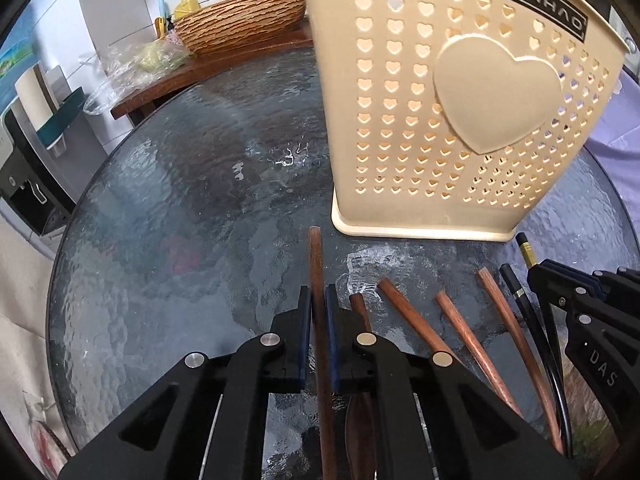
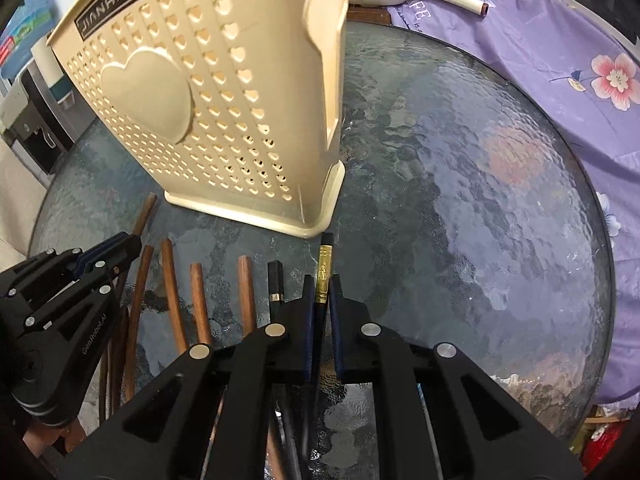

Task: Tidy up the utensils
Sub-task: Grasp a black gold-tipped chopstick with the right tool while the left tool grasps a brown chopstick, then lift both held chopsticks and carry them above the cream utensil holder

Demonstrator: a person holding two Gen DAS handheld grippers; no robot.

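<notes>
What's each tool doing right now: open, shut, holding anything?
Left tool: shut on a brown wooden chopstick.
Right tool: shut on a black chopstick with a gold band.

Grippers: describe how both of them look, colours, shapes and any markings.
The left gripper and the right gripper look alike: matte black angular linkage arms with triangular cut-outs, round silver pivot pins, and narrow flat fingers faced with dark blue pads. Thin metal rods run back under each body. White lettering marks the sides: "GenRobot.AI" on the left one, "DAS" on the right one.
</notes>
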